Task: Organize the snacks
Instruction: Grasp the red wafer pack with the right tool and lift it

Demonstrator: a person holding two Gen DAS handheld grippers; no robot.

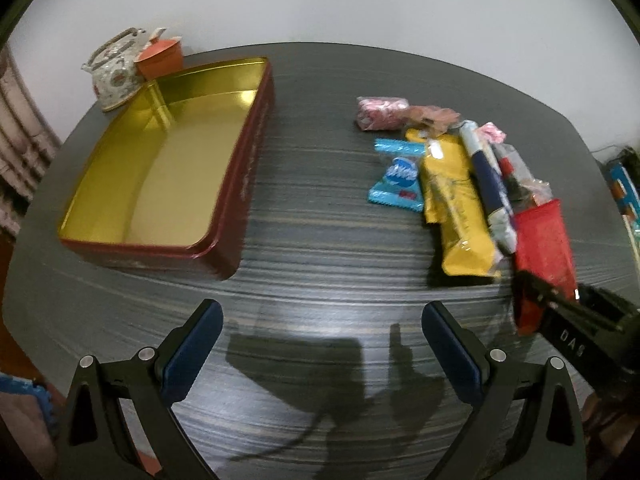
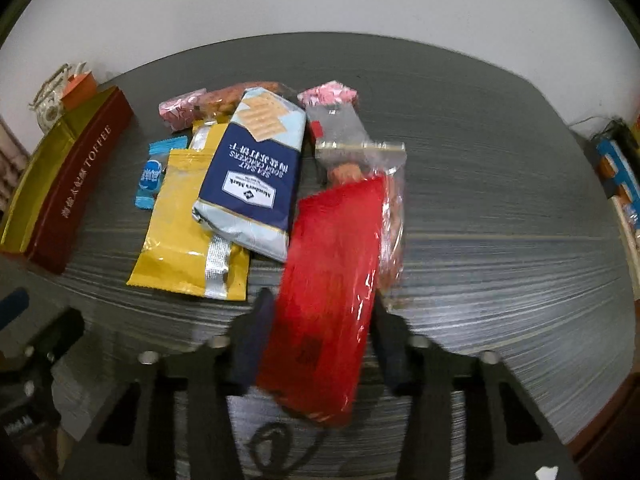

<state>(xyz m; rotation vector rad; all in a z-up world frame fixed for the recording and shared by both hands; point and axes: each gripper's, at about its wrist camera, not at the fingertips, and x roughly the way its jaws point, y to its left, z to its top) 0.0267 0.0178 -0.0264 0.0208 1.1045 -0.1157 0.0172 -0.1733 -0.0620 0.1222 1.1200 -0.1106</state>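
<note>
A right claw [image 2: 320,332] clamps its two pads on the near end of a red snack packet [image 2: 332,280], which lies at the near edge of a pile of snacks toward the right side of the dark striped tabletop [image 1: 320,240]. Beside the packet rest a yellow pouch [image 2: 188,232] and a blue cracker pack [image 2: 256,176]. The left claw [image 1: 322,344] hovers with pads wide apart and nothing between them, near the front edge. An open red toffee tin [image 1: 240,184] with a gold inside sits toward the tabletop's far left corner.
</note>
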